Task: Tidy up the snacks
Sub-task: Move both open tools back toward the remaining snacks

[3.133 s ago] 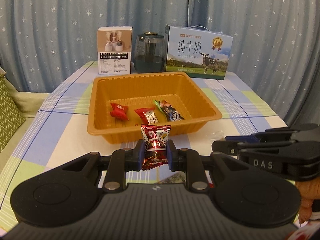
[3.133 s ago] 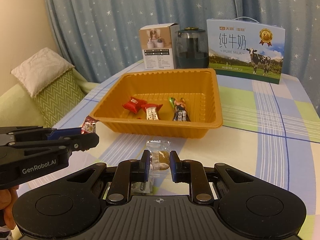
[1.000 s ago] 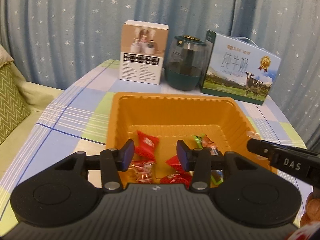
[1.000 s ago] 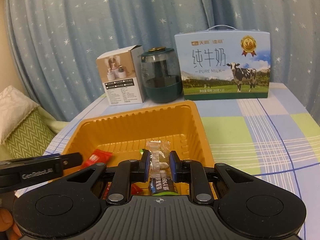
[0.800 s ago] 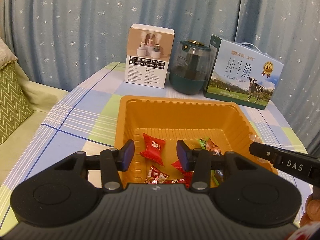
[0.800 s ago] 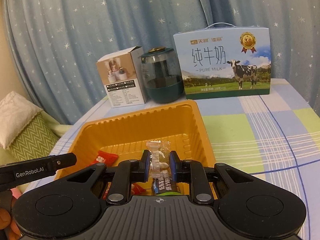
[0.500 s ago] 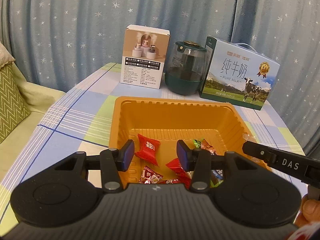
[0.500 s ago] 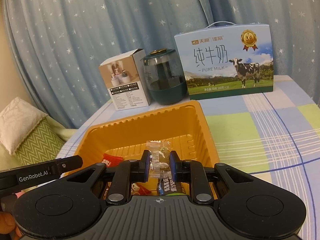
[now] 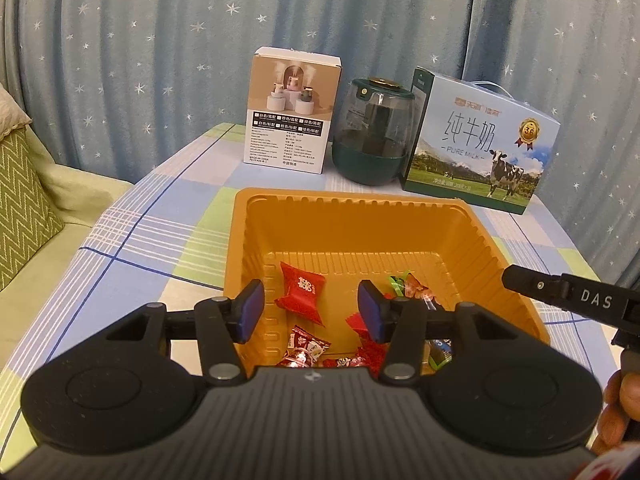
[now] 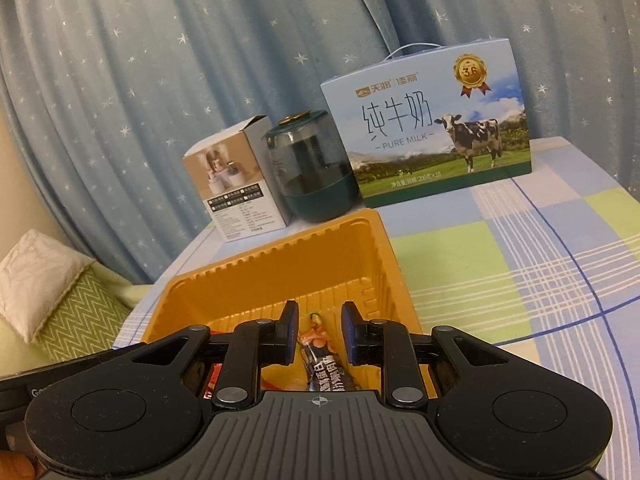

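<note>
- A green zigzag cushion (image 9: 20, 200) sits well to the left of the orange tray (image 9: 348, 197), cut off by the frame edge.
- The checked tablecloth (image 9: 160, 232) lies under the tray. Its near edge is hidden behind the gripper bodies.
- The left gripper (image 9: 310, 308) hangs over the tray's near left part, tilted down. Its jaws are fairly wide and opening, with nothing pinched between them, which probably means it has no sweet to carry.
- The snacks, the task's things, lie on the tray floor. A red sweet (image 9: 300, 294) shows through the left gripper's gap, and a green-and-orange sweet (image 9: 408, 284) lies towards the tray's right wall.
- More red wrappers sit at the tray's near wall, partly hidden by the left gripper's body, so they cannot be counted.
- The right gripper (image 10: 319, 332) hangs over the tray's near right part. Its jaws are narrowly apart, opening and empty.
- A dark-wrapped bar (image 10: 320, 360) lies on the tray floor below that gap, its near end hidden by the gripper body.
- Fingers of the person's right hand (image 9: 616, 412) show to the right of the tray, mostly cropped.
- Behind the tray stand a humidifier box (image 9: 290, 116), a green-based humidifier (image 9: 372, 136) and a pure milk carton (image 9: 480, 144), apparently just backdrop.
- No snack is visible outside the tray, so the sorting looks close to done.
</note>
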Motion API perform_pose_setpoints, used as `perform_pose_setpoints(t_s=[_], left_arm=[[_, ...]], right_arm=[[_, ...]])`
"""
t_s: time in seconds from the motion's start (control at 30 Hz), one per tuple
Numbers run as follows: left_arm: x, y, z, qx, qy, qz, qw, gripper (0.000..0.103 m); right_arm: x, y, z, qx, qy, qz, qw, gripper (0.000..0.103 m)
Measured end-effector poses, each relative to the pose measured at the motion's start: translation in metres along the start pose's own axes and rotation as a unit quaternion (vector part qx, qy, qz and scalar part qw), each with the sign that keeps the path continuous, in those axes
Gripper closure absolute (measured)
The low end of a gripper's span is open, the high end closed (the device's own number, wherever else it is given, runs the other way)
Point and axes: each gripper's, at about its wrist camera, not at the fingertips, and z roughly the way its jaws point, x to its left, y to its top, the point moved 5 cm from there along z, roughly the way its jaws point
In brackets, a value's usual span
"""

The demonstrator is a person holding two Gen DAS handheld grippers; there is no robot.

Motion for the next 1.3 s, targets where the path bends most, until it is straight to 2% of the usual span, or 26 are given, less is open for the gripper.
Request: perform_pose_setpoints(t_s=[0.5,0.57,0.67,1.03,1.3], left_arm=[[-0.018,-0.012,-0.011,0.004,-0.009,0.035,0.9993,0.051],[-0.021,-0.016,-0.015,0.006,-0.011,0.041,0.9991,0.051],[-0.024,-0.022,-0.022,0.008,-0.013,0.048,0.9987,0.051],[-0.032,-0.057,-0.058,0.02,-0.024,0.054,0.9981,0.05],[-0.031,-0.088,-0.092,0.025,-0.023,0.046,0.9984,0.048]], right_arm=[[-0.004,-0.003,-0.022,-0.007,-0.018,-0.016,1.0,0.077],[-0.005,-0.005,-0.026,-0.006,-0.02,-0.016,1.0,0.073],[-0.007,-0.009,-0.036,-0.006,-0.025,-0.012,1.0,0.054],[-0.016,-0.034,-0.081,0.037,-0.026,0.027,0.999,0.053],[-0.016,-0.054,-0.111,0.057,-0.029,0.015,0.998,0.053]])
